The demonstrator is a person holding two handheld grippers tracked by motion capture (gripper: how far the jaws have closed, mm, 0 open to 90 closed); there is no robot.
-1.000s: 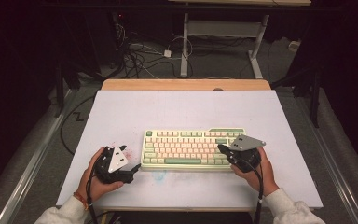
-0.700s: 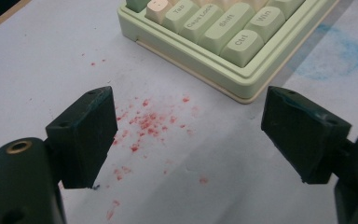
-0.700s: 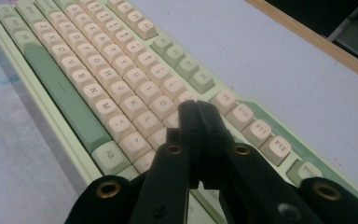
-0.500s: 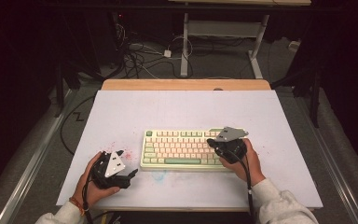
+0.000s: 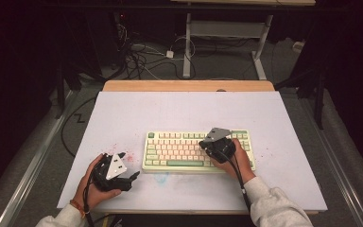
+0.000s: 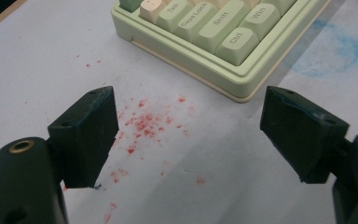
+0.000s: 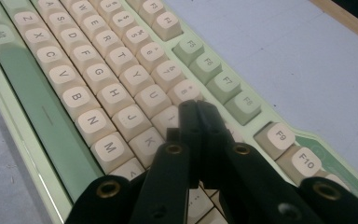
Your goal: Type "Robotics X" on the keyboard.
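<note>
The right gripper (image 7: 198, 112) covers the keys beneath its closed fingers (image 7: 189, 135). In the left gripper view, the keyboard (image 6: 223, 42) is cut off at the top edge.

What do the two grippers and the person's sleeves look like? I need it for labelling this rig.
Both grippers, left gripper and right gripper, are black, each topped by a grey three-cornered plate and trailing a black cable. Their fingers are blocky dark pads on arms with brass-coloured rivets. The sleeves are light grey; an orange band circles the left wrist.
</note>
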